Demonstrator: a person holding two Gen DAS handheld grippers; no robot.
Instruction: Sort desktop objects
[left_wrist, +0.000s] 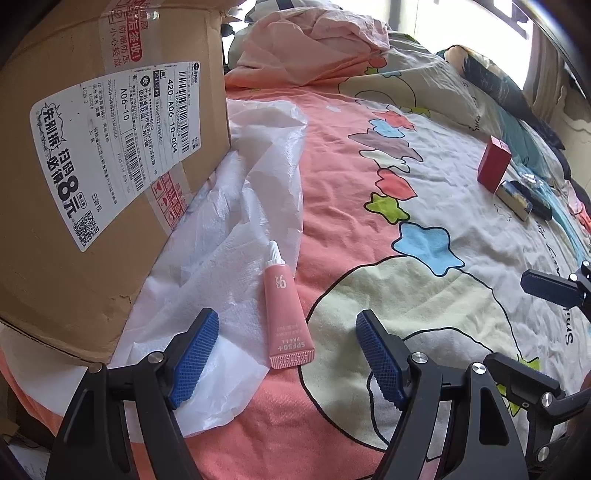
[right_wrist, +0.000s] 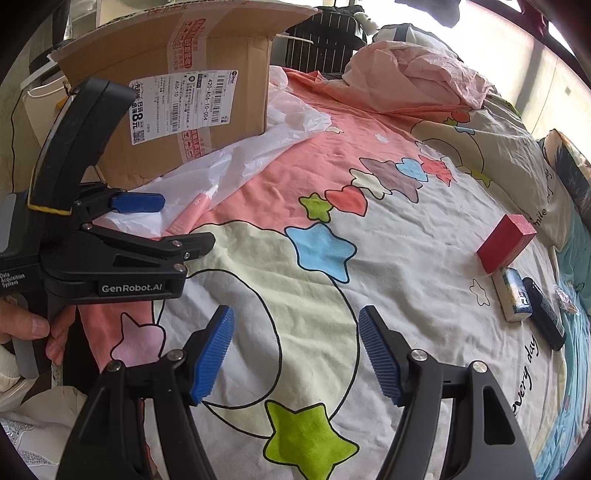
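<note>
On the rumpled star-print bedspread (left_wrist: 424, 184) beside the cardboard box (left_wrist: 92, 184), we hold both grippers, left gripper (left_wrist: 288, 354) and right gripper (right_wrist: 295, 354), spread and empty, the pink tube (left_wrist: 286, 306) half on slippery white plastic (left_wrist: 236, 206), which could slide under the left's pinch.

On the cardboard box (left_wrist: 92, 155) I read a white shipping label (left_wrist: 162, 122) with "420-A06-10-004" and "A06-10" beside barcodes. A second sticker (left_wrist: 70, 177) carries bold Chinese characters, a big "8" and a QR code. The pink tube (left_wrist: 286, 314) shows "9" near its cap and "SPF50+ PA+++" by its crimped end. On the left gripper (right_wrist: 177, 225) body I see "GenRobot.AI" and "Data Acquisition System". The bedsheet (right_wrist: 424, 295) has "every day" printed along its right side.
</note>
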